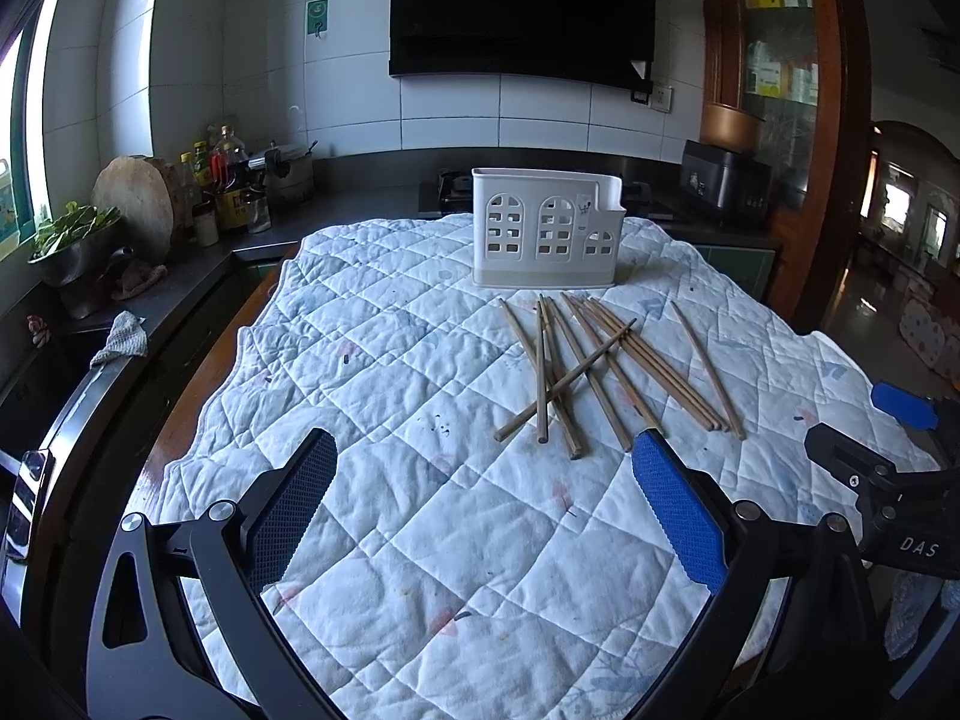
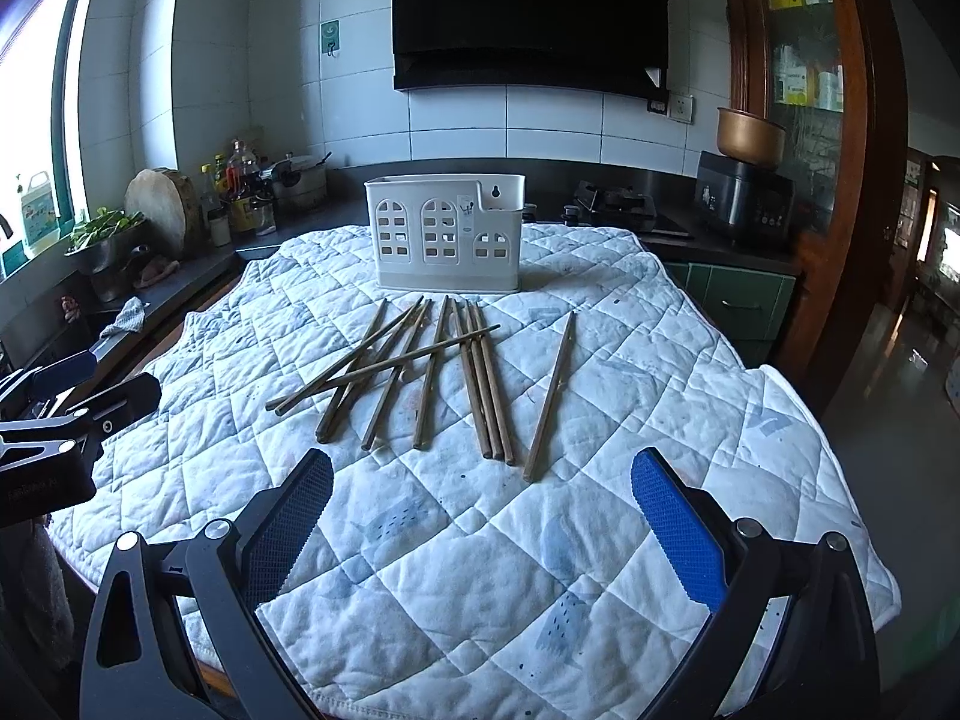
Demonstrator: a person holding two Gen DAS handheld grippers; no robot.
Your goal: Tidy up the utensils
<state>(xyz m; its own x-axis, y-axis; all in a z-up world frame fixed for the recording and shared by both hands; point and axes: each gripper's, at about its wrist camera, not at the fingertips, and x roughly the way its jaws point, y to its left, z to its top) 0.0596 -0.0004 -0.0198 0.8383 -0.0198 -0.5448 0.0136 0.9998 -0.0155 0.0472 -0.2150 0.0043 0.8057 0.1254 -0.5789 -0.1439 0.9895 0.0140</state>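
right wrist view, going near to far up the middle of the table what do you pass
Right gripper with its fingers wide apart → bare quilted cloth → scattered wooden chopsticks → white utensil holder standing upright at the far end → dark countertop → tiled wall.

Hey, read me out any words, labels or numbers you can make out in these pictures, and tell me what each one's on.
"DAS": white letters on the right gripper body, left wrist view.
Green wall sign: too small to read.
Sticker on the white utensil holder: blurred.
Bottle labels on the counter: unreadable.
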